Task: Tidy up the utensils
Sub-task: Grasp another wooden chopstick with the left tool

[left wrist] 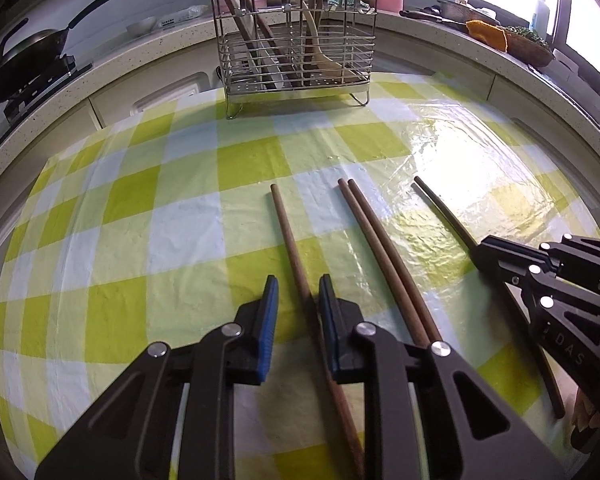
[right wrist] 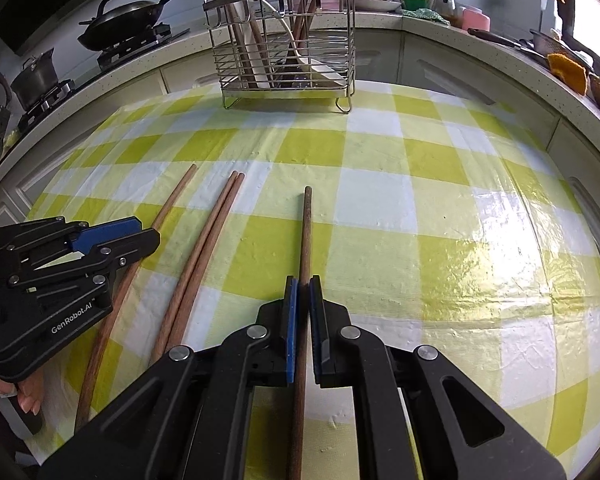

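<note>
Four chopsticks (left wrist: 384,256), one wire caddy (left wrist: 294,40)

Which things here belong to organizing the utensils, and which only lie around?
Job:
- single chopstick between left hand-held gripper pads
- chopstick clamped in right hand-held gripper
- chopstick pair
- wire utensil rack

Lying about:
- wok
- pot
- orange cloth

Two wrist views, close, angled down, sharing tablecloth (left wrist: 140,208), rack (right wrist: 284,40)

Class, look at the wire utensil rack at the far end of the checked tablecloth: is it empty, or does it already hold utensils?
Not empty. The wire rack stands upright on its feet, with several wooden chopsticks and a pale spoon leaning inside.
</note>
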